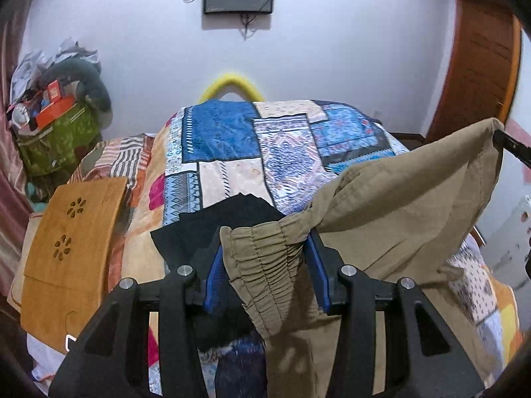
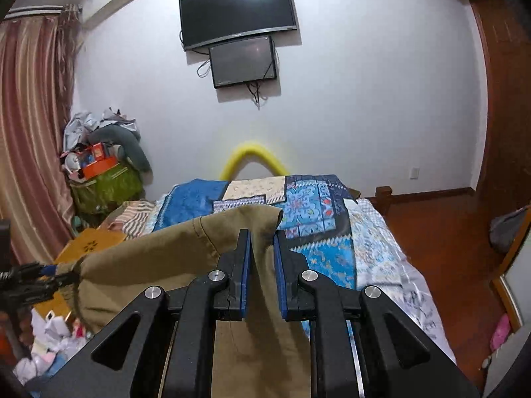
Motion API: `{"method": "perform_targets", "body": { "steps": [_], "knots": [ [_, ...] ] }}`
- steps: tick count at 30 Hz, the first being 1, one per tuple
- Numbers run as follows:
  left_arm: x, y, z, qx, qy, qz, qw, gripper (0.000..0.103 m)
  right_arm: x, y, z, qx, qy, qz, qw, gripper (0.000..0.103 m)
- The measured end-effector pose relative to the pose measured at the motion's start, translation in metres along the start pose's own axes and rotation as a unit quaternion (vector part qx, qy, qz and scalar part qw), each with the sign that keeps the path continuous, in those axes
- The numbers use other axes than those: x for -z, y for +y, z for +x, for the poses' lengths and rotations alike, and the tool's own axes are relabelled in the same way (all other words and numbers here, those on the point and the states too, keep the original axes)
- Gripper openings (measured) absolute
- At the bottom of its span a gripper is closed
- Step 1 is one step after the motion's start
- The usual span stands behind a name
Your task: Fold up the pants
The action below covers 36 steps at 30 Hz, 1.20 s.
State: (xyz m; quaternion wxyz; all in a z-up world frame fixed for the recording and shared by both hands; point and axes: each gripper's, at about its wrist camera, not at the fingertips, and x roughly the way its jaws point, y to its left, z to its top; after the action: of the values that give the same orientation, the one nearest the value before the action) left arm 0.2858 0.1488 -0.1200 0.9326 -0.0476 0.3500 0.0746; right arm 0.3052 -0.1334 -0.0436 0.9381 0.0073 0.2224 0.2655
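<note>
The khaki pants (image 1: 408,205) hang in the air above the bed (image 1: 232,146), stretched between the 2 grippers. The left gripper (image 1: 265,265) is clamped on the gathered elastic waistband (image 1: 265,258), which bunches between its blue pads (image 1: 215,278) and spills down in front of them. From there the cloth rises toward the right edge of the left wrist view, where a corner of it meets the tip of the right gripper (image 1: 511,146).

In the right wrist view, the right gripper (image 2: 262,265) is closed on a fold of the pants (image 2: 159,252); the fabric fills the narrow gap between its pads (image 2: 245,272) and drapes down below them. The left gripper (image 2: 36,282) shows at the left edge of that view, holding the far end of the garment.

A patchwork quilt (image 1: 288,139) in blue, cream and pink covers the bed. A black cloth (image 1: 212,229) lies on the quilt just beyond the left gripper. A wooden lap tray (image 1: 73,232) with 2 flower-shaped cutouts rests along the bed's left edge. A yellow curved tube (image 2: 255,156) arches behind the bed's far end. On the wall hang 2 screens (image 2: 242,36), one under the other. A green bag (image 2: 106,185) piled with clutter stands beside a striped curtain (image 2: 30,132).
</note>
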Motion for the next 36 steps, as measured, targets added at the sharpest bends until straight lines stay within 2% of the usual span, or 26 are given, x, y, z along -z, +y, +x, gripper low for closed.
{"method": "perform_targets", "body": {
  "steps": [7,13,23,27,29,36],
  "knots": [
    [0.042,-0.015,-0.035,0.027,0.01,0.038,0.9989,0.046,0.052,0.001,-0.052,0.001,0.033,0.015,0.999,0.012],
    [0.081,-0.024,-0.056,0.026,0.015,0.071,0.997,0.046,0.098,0.002,-0.083,-0.007,0.071,0.047,0.996,0.012],
    [0.141,-0.022,-0.064,0.023,0.064,0.069,0.9953,0.046,0.175,0.015,-0.113,-0.005,0.137,0.1,0.986,0.013],
    [0.155,-0.022,-0.067,0.015,0.081,0.073,0.994,0.046,0.198,0.015,-0.119,0.009,0.159,0.105,0.982,0.013],
    [0.16,-0.024,-0.073,-0.002,0.075,0.084,0.9937,0.046,0.207,0.018,-0.123,0.012,0.17,0.103,0.98,0.013],
    [0.162,-0.015,-0.101,-0.019,0.054,0.089,0.9944,0.047,0.226,0.022,-0.149,0.044,0.175,0.105,0.978,0.013]
  ]
}}
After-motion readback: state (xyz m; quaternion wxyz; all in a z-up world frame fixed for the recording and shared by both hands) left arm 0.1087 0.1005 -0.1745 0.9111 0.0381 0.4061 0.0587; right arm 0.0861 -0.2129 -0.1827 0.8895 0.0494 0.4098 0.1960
